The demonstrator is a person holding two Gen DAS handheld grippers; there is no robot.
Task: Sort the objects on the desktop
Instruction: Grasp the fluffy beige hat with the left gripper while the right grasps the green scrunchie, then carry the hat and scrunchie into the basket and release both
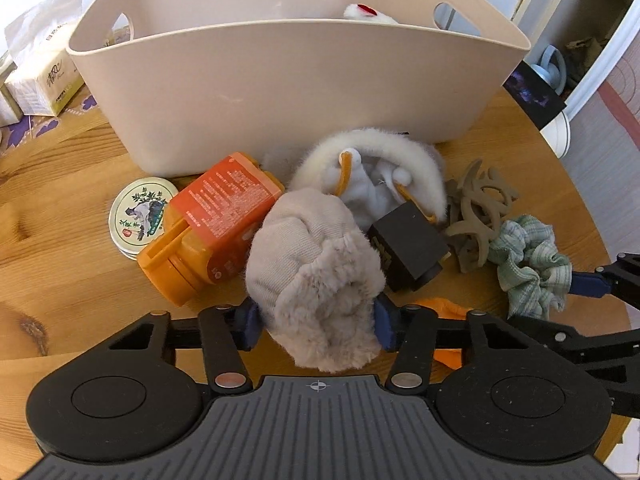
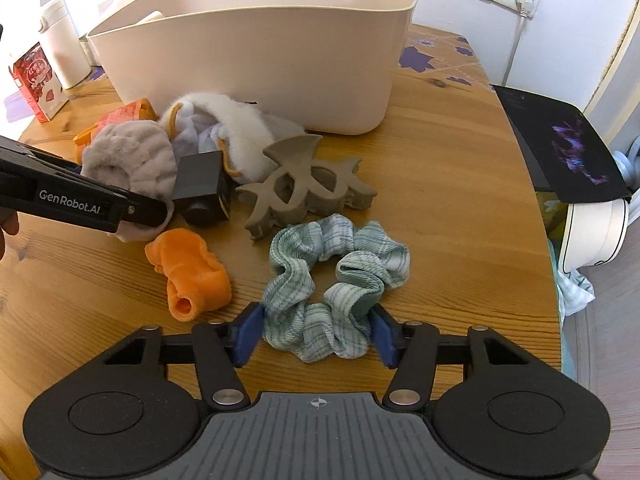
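A beige basket stands at the back of the wooden table; it also shows in the right wrist view. My left gripper has its blue pads against both sides of a grey-beige furry mitten, seen too in the right wrist view. My right gripper has its pads on either side of the near edge of a green striped scrunchie, which lies on the table. Whether it is squeezed, I cannot tell.
In front of the basket lie an orange bottle, a round tin, a white furry mitten, a black cube, a grey hair claw and an orange cloth piece. Tissue packs sit back left.
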